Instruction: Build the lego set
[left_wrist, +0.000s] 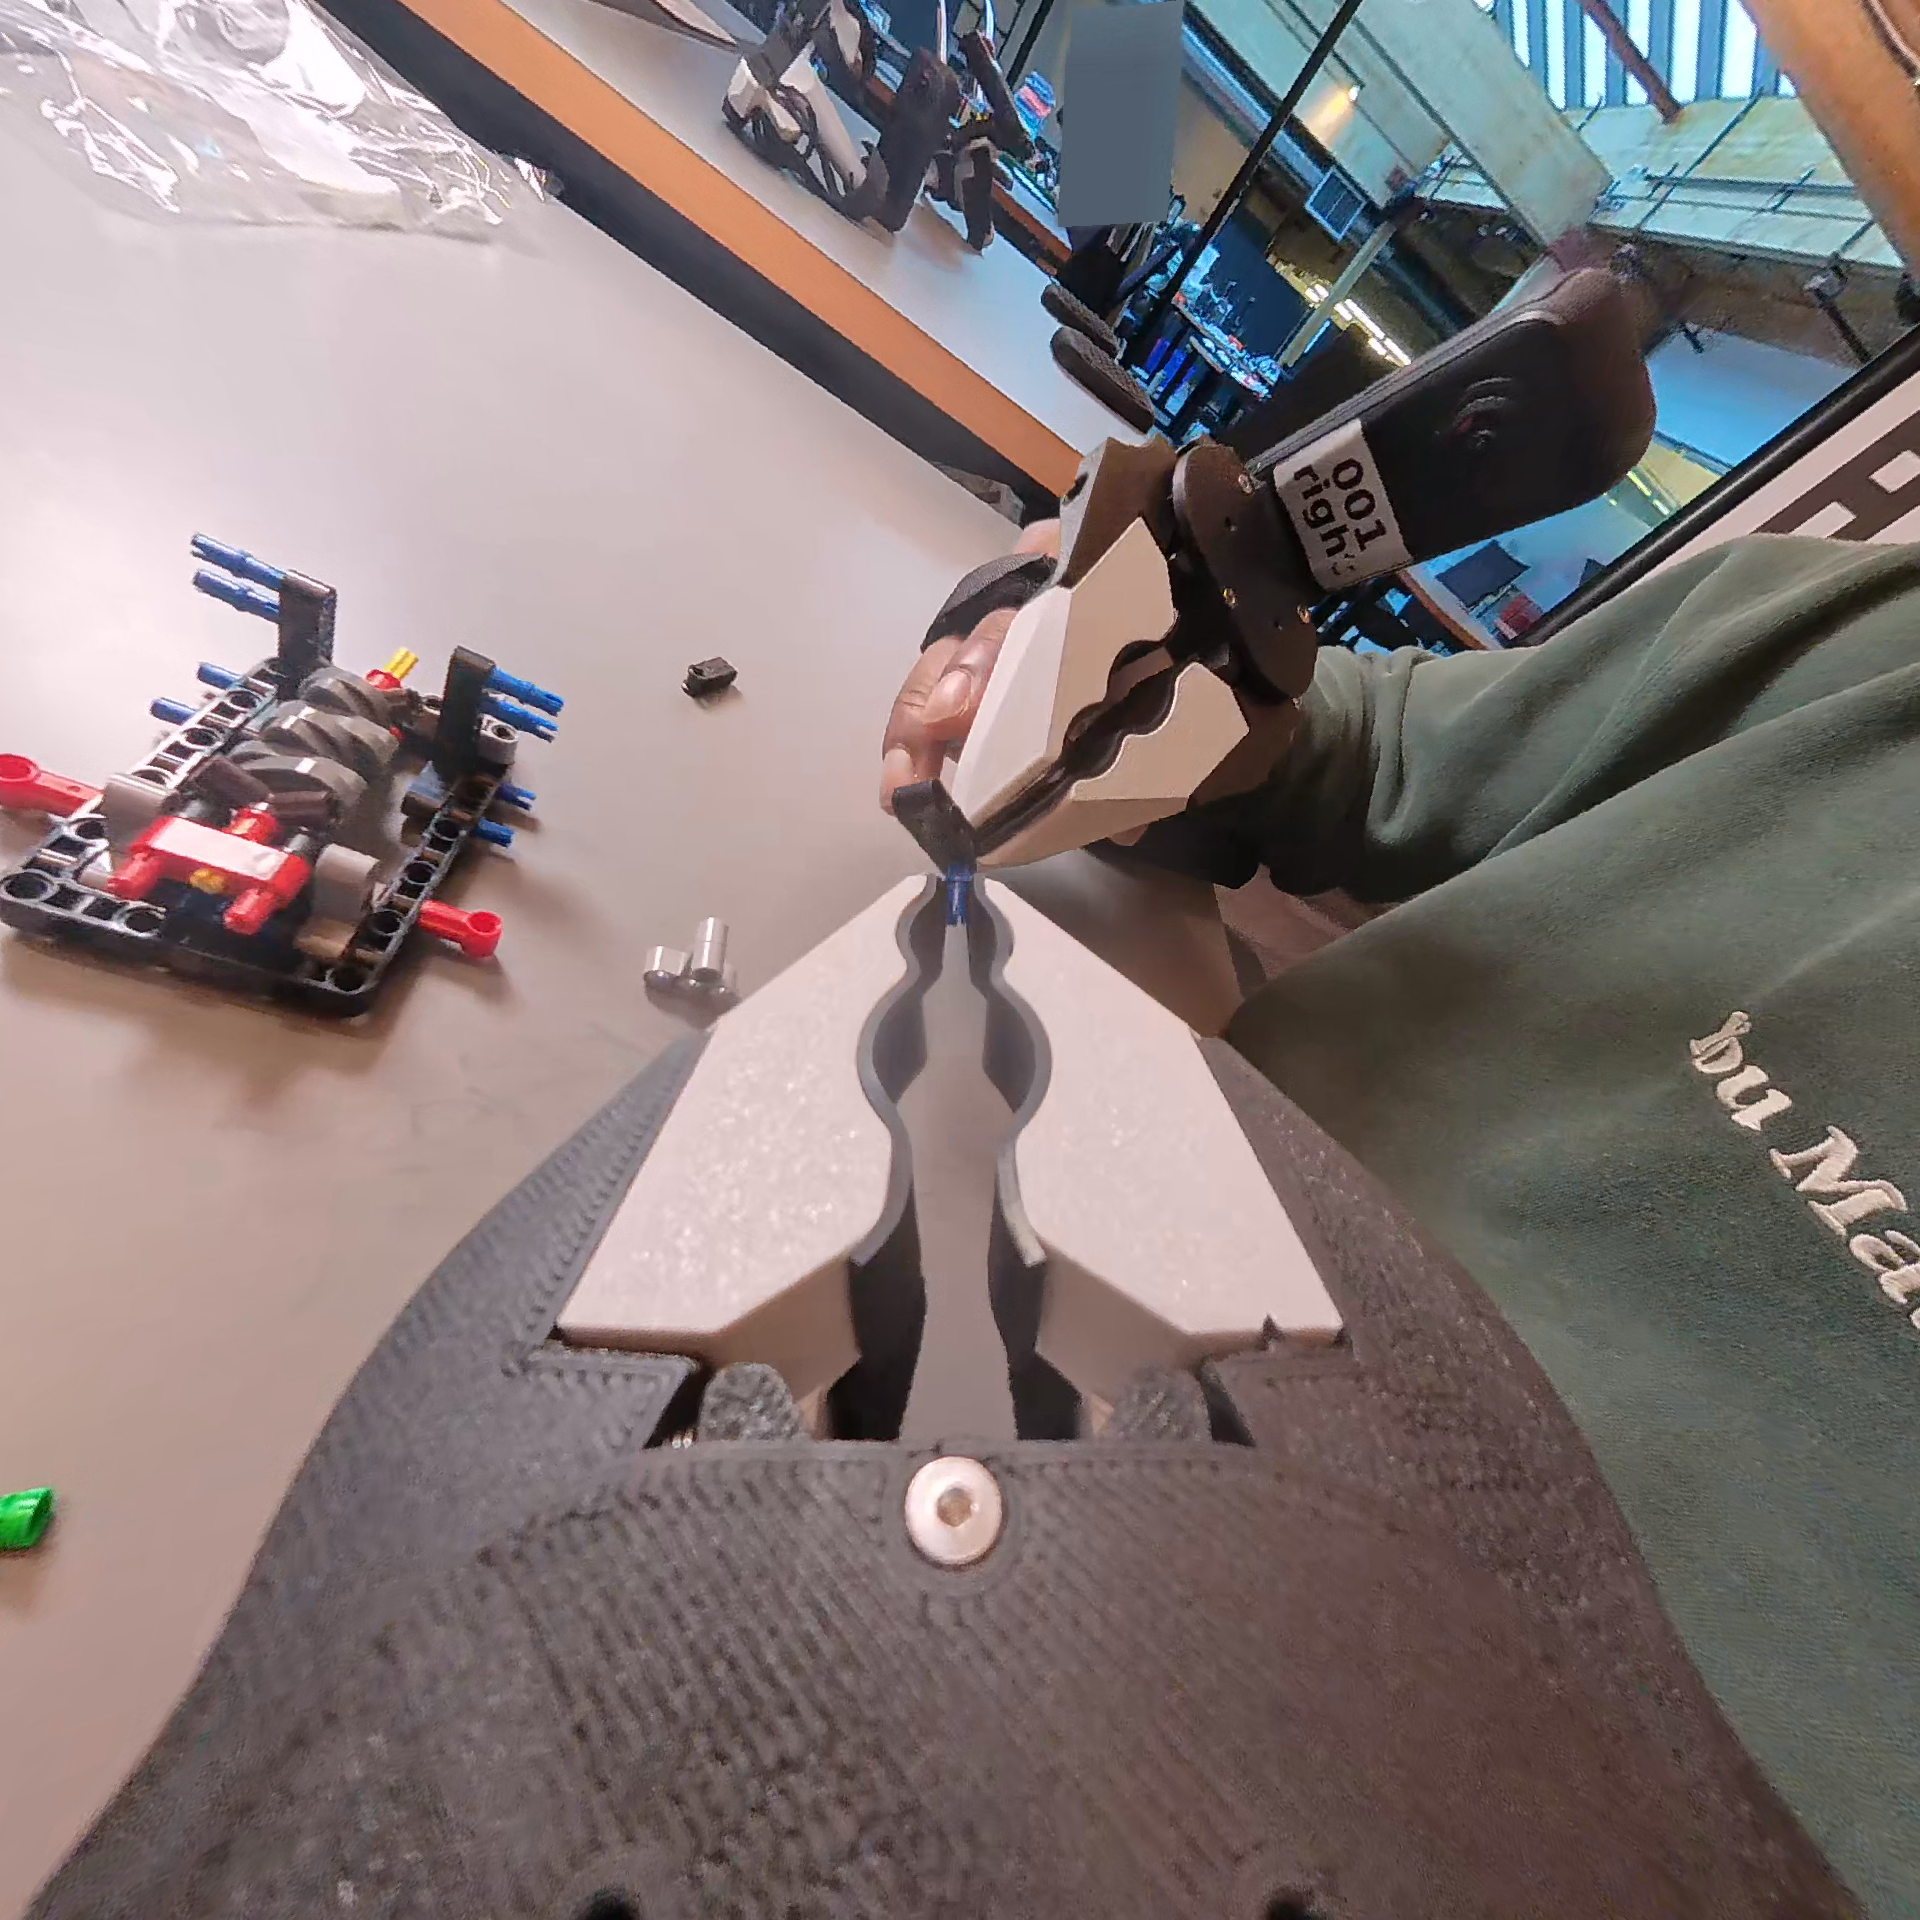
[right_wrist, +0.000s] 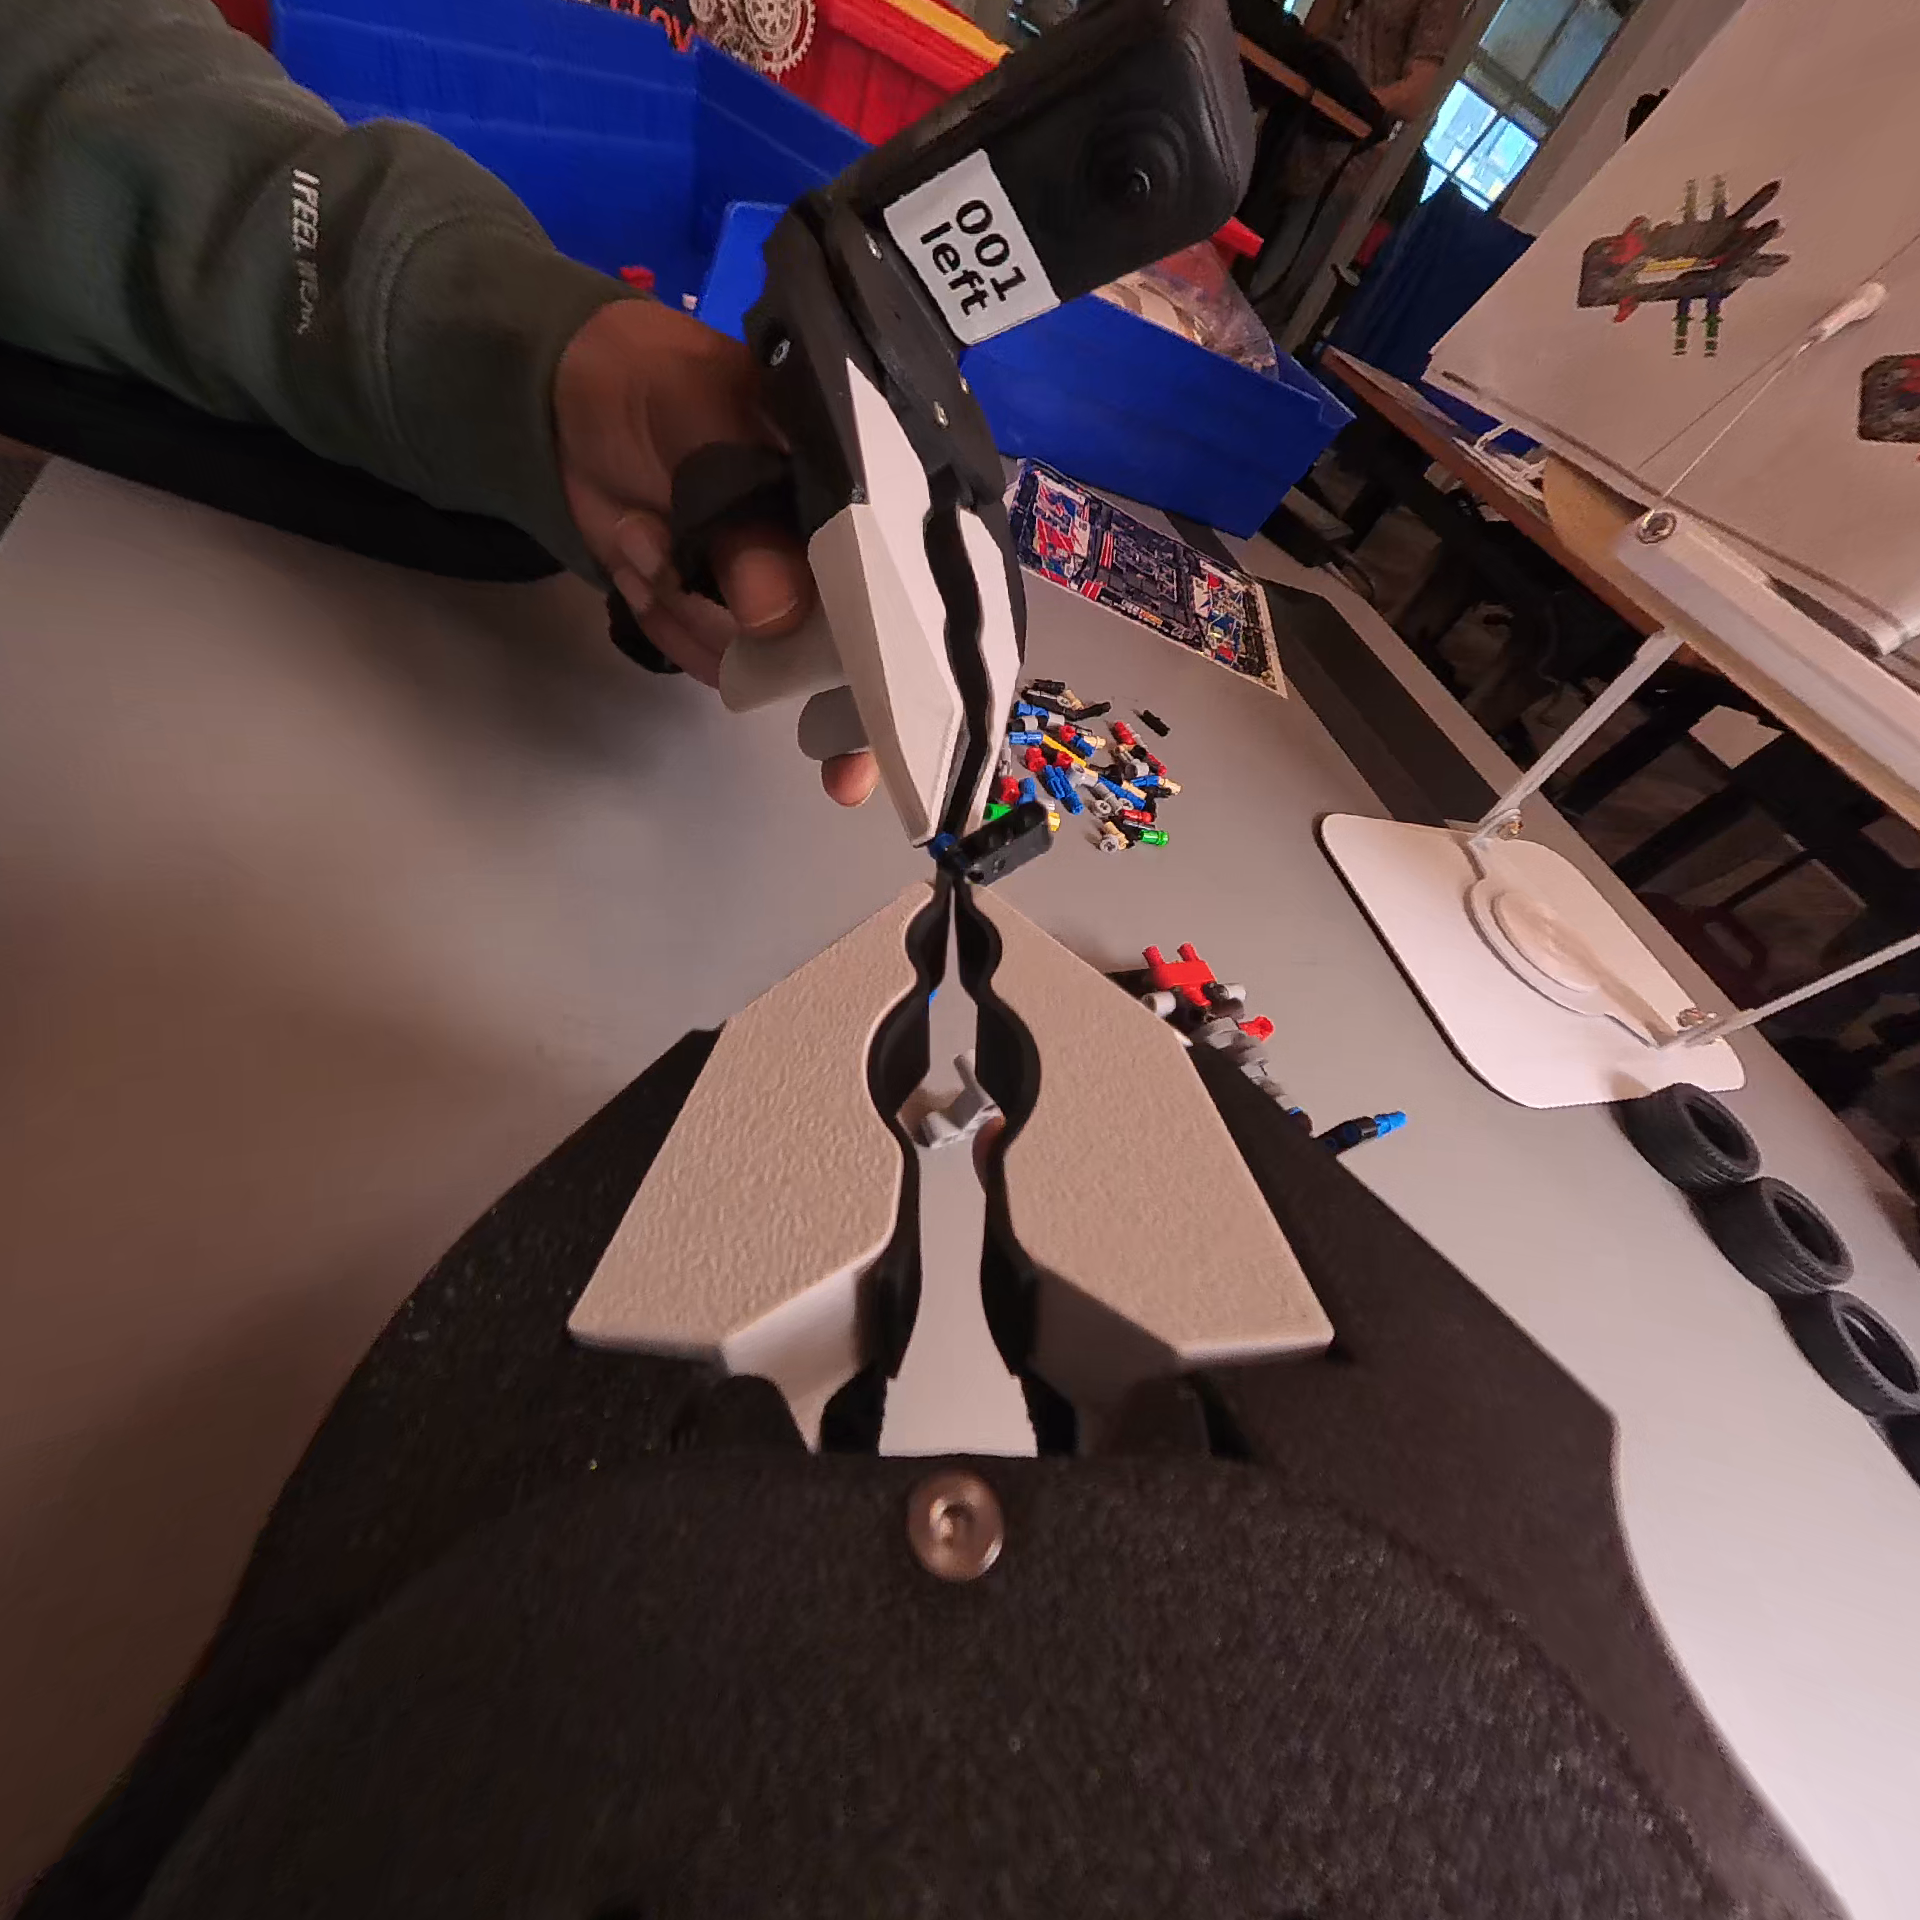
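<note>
Above the near edge of the grey table (left_wrist: 436, 436), both tongs meet tip to tip. Left gripper (left_wrist: 958, 902): jaws nearly closed, pinching a small blue pin (left_wrist: 957, 896) at the very tips. Right gripper (right_wrist: 951, 896): jaws likewise closed down, on one end of a short black beam (right_wrist: 1006, 837); pin and beam touch, pin apparently entering a hole of the beam.

Part-built chassis (left_wrist: 239, 821) sits on the table to the far left, well apart from the hands. Loose pin pile (right_wrist: 1091, 774), black tyres (right_wrist: 1766, 1236) and a propped instruction sheet (right_wrist: 1704, 301) lie to the right.

Handling, judged: both parts are light, rigid, smooth plastic. Pin is tiny and round, so it is likely to roll or twist in the tips; best held across its collar, leaving the free end clear. Beam is better gripped on its flat faces away from the target hole. Press-fit needs a straight axial push; a skewed push may flick either part out
</note>
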